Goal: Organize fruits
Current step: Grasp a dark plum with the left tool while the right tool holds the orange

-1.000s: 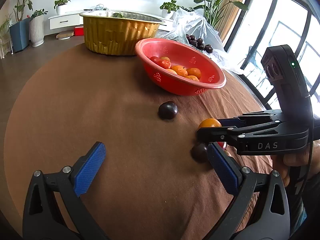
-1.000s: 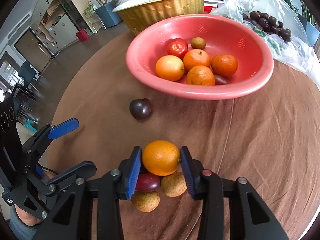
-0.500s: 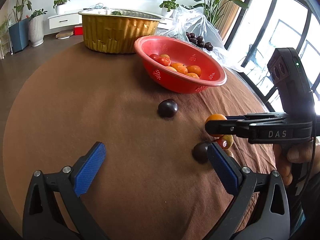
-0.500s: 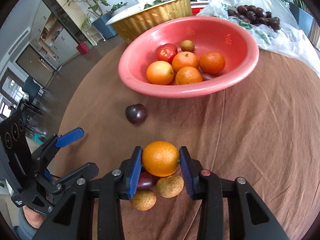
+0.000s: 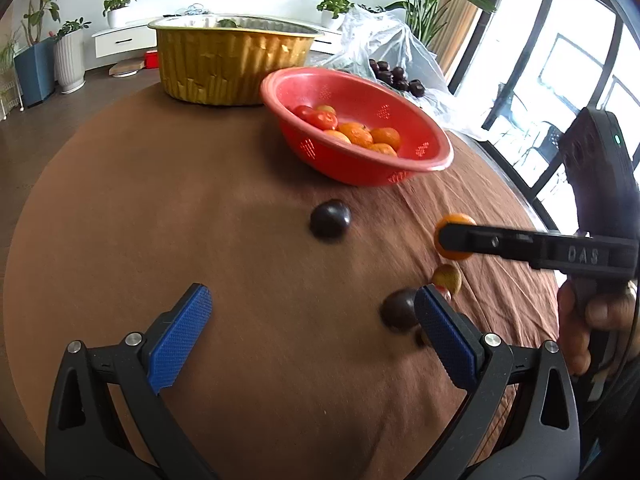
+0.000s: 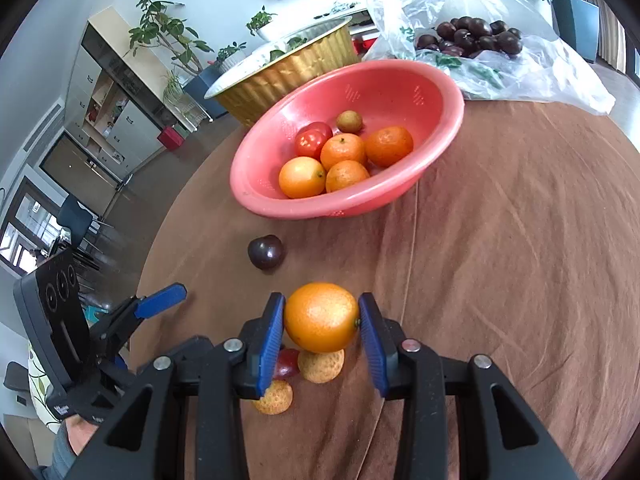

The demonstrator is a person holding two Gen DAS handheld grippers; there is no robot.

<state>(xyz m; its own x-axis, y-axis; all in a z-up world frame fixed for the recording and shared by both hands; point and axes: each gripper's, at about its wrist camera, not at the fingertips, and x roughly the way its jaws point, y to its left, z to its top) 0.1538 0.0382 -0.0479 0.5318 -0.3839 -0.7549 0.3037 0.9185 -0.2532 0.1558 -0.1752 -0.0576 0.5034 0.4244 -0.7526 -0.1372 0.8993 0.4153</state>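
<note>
My right gripper [image 6: 322, 332] is shut on an orange [image 6: 321, 317] and holds it above the brown tablecloth; the orange also shows in the left wrist view [image 5: 455, 220]. Below it lie two small tan fruits [image 6: 320, 366] and a small red fruit [image 6: 287, 363]. A dark plum [image 6: 265, 252] lies alone between the gripper and the red basket [image 6: 400, 84], which holds oranges and tomatoes. My left gripper [image 5: 310, 332] is open and empty, low over the table; another dark plum [image 5: 400, 310] lies by its right finger.
A gold foil tub [image 5: 232, 64] stands behind the red basket. A clear plastic bag [image 6: 480, 40] with several dark plums lies at the back right. The round table's edge [image 5: 532, 208] runs close on the right.
My right gripper has lifted the orange higher and moved it toward the red basket. The left gripper has stayed open and nearly still.
</note>
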